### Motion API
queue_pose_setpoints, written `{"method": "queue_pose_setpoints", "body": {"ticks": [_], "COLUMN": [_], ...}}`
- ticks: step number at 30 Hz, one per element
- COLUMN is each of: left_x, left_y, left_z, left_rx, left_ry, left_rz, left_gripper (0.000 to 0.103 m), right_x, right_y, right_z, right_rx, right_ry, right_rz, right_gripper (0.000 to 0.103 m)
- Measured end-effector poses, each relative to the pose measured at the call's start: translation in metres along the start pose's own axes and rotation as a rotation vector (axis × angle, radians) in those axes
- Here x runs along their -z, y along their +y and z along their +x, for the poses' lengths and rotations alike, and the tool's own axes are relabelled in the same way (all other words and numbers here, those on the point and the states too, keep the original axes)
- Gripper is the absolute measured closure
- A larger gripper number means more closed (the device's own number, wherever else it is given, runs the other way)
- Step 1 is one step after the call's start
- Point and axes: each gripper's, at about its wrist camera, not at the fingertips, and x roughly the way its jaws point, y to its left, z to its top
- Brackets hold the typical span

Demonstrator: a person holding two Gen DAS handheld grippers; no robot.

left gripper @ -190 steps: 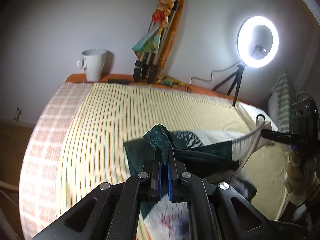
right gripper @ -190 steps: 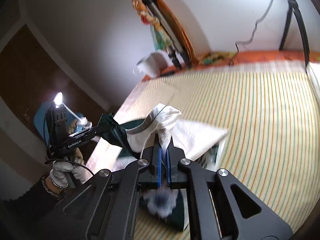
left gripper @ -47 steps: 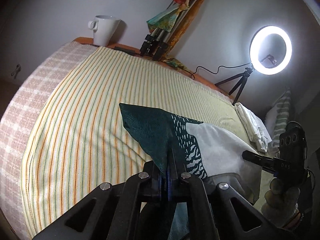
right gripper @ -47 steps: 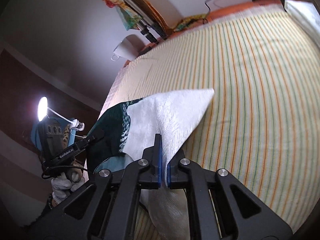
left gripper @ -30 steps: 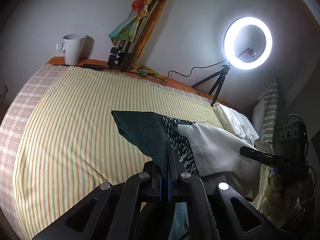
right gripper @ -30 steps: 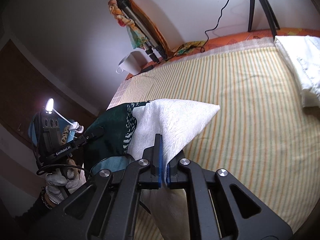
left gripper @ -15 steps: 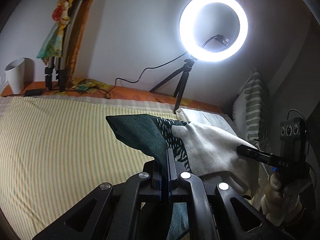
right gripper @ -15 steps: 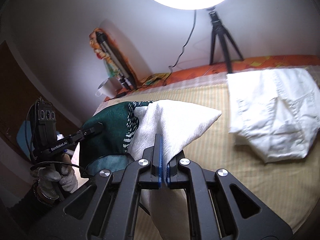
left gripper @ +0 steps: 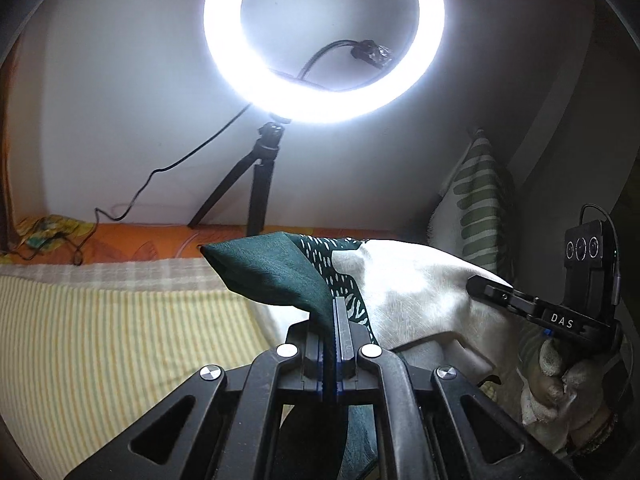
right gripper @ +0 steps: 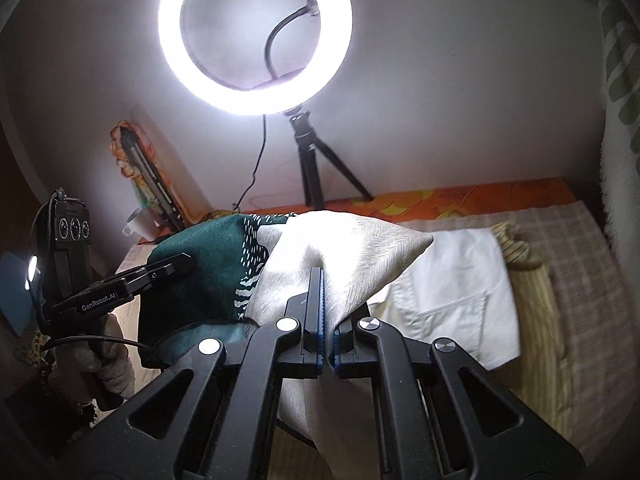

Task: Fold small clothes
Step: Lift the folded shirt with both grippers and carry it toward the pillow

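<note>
At the bottom centre of the left wrist view, the left gripper (left gripper: 334,320) has its jaws pressed together on the dark green end of the folded garment (left gripper: 280,276), which rises from the clamp and spreads toward the right of the frame into its cream half. At the bottom centre of the right wrist view, the right gripper (right gripper: 322,300) is likewise clamped, pinching the cream end of that same piece, so the cloth hangs between the two tools, lifted off the striped bedspread (left gripper: 112,320). In the lower right of the left view a gloved hand (left gripper: 560,384) grips the other tool's handle. Just beyond the held cloth, in the centre right of the right view, a white folded garment (right gripper: 452,292) lies flat on the bed, with a small striped item near its far corner that is too blurred to identify. Behind it an orange patterned sheet (right gripper: 460,196) runs along the wall. A white mug (right gripper: 140,226) sits at middle left of the right view beside a folded tripod wrapped in bright cloth (right gripper: 140,168). A green-striped pillow (left gripper: 476,208) leans at the right of the left view. Farthest back, the lit ring light (left gripper: 324,40) on its small tripod fills the top of both views.
</note>
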Motion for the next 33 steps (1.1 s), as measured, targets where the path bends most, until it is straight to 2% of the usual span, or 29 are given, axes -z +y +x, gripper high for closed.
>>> {"method": "queue_pose_setpoints", "body": {"ticks": [5,11,16,19,20,22,23,24,25,27,33], "left_x": [-0.009,-0.002,0.013,0.020,0.021,0.022,0.023,0.023,0.023,0.023,0.023], "left_y": [-0.028,-0.039,-0.028,-0.019,-0.020,-0.023,-0.024,-0.026,-0.026,-0.025,-0.031], "left_z": [0.055,0.099,0.119,0.125,0.125,0.123,0.121,0.119,0.116,0.109,0.091], "left_rx": [0.018,-0.019,-0.067,-0.088,-0.102,-0.126,-0.150,-0.180,-0.201,-0.213,-0.226], "left_ry": [0.006,0.032,0.089,0.124,0.123,0.120,0.114,0.107,0.102,0.087,0.091], "left_rz": [0.009,0.032,0.018,0.010,0.018,0.042,0.058,0.072,0.079,0.091,0.129], "left_gripper": [0.103,0.103,0.103,0.100,0.096,0.071,0.066,0.055,0.045,0.037,0.020], "right_x": [-0.017,-0.014,0.007,0.018,0.021,0.023,0.023,0.024,0.025,0.025,0.021], "right_y": [-0.049,-0.093,-0.115,-0.123,-0.125,-0.133,-0.137,-0.140,-0.142,-0.141,-0.130], "right_z": [-0.002,0.013,0.033,0.043,0.045,0.047,0.048,0.047,0.045,0.041,0.029], "right_rx": [0.044,0.042,0.010,0.023,0.030,0.060,0.082,0.107,0.141,0.185,0.212], "right_ry": [-0.042,-0.061,-0.007,0.035,0.046,0.072,0.089,0.092,0.089,0.073,0.034], "right_rz": [0.010,0.046,0.089,0.104,0.112,0.139,0.161,0.174,0.175,0.162,0.156], "right_gripper": [0.099,0.099,0.099,0.098,0.098,0.092,0.084,0.074,0.068,0.056,0.043]}}
